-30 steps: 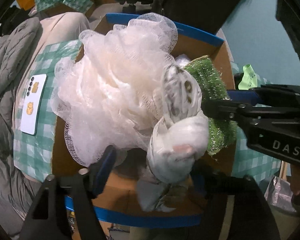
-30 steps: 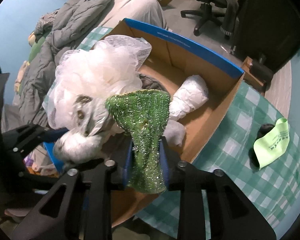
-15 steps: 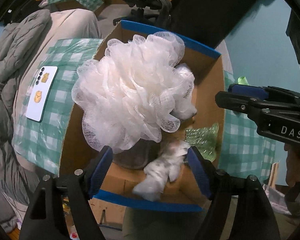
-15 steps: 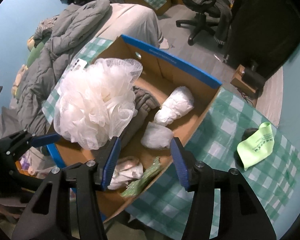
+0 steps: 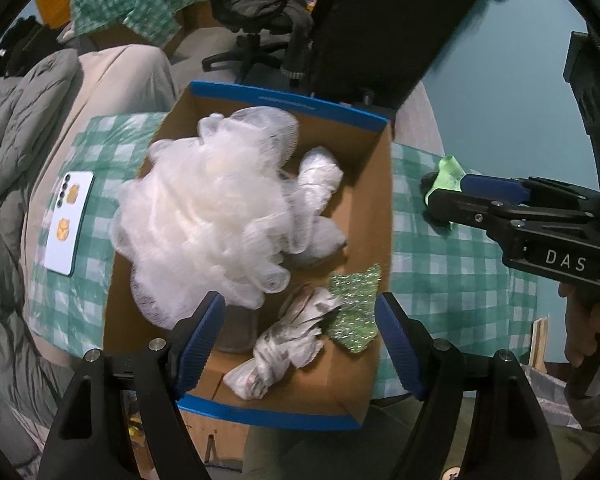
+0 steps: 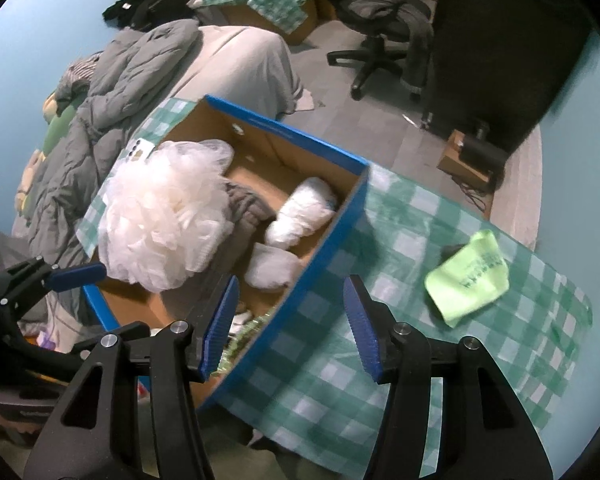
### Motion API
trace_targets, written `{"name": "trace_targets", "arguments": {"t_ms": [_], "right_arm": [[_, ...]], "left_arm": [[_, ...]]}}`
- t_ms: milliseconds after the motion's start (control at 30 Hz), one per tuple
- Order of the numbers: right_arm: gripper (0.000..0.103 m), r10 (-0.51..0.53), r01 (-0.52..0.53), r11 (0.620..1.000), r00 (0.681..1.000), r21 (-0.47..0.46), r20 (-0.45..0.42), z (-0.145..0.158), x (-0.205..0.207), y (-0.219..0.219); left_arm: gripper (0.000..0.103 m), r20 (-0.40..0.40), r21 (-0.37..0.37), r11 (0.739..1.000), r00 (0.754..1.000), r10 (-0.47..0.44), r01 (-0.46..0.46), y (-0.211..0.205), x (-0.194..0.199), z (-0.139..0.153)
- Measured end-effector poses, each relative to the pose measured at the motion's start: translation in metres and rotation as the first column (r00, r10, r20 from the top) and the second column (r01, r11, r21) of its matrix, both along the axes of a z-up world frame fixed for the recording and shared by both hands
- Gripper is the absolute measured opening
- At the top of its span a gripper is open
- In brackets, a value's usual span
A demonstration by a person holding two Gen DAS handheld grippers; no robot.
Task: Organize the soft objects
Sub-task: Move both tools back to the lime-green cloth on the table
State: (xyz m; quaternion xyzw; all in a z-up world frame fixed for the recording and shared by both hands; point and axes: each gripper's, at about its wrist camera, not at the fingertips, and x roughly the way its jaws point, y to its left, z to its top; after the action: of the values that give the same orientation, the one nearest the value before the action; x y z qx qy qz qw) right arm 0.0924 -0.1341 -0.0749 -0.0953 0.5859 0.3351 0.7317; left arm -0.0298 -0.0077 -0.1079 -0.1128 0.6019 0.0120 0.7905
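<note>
A cardboard box with blue rims point(image 5: 382, 216) point(image 6: 328, 236) stands on the green checked cloth. In it lie a big white mesh pouf point(image 5: 208, 216) point(image 6: 164, 216), a glittery green sponge point(image 5: 354, 312), a crumpled grey-white soft toy point(image 5: 288, 340), white bundles point(image 6: 304, 216) and a grey cloth point(image 6: 246, 204). My left gripper point(image 5: 300, 344) is open and empty above the box's near end. My right gripper point(image 6: 292, 320) is open and empty above the box's right wall; it also shows in the left wrist view point(image 5: 476, 204). A lime-green cloth point(image 6: 470, 280) lies on the table to the right.
A white phone point(image 5: 68, 224) lies on the cloth left of the box. A grey duvet point(image 6: 100, 120) is piled on the left. An office chair point(image 6: 384, 28) and a dark cabinet point(image 6: 500, 40) stand behind the table.
Both grippers opened and dropped their loads: the soft toy and the green sponge now lie in the box. Both grippers have drawn back and up, the right one shifting right.
</note>
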Motion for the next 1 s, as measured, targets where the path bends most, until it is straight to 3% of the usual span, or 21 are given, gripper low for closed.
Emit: {"name": "trace_targets", "arguments": {"t_ms": [667,1000], "right_arm": [[0.055,-0.134,0.135,0.988,0.991,-0.071,0.022,-0.012,0.045,-0.100],[0.055,-0.136,0.137,0.986,0.991,-0.093,0.017,-0.024,0.070,-0.134]], "left_arm": [[0.078,0.018,-0.022,0.994,0.994,-0.108,0.108,-0.070,0.043,-0.001],[0.078,0.011,-0.007,0.986,0.986,-0.166,0.166,-0.109,0.081,-0.015]]}}
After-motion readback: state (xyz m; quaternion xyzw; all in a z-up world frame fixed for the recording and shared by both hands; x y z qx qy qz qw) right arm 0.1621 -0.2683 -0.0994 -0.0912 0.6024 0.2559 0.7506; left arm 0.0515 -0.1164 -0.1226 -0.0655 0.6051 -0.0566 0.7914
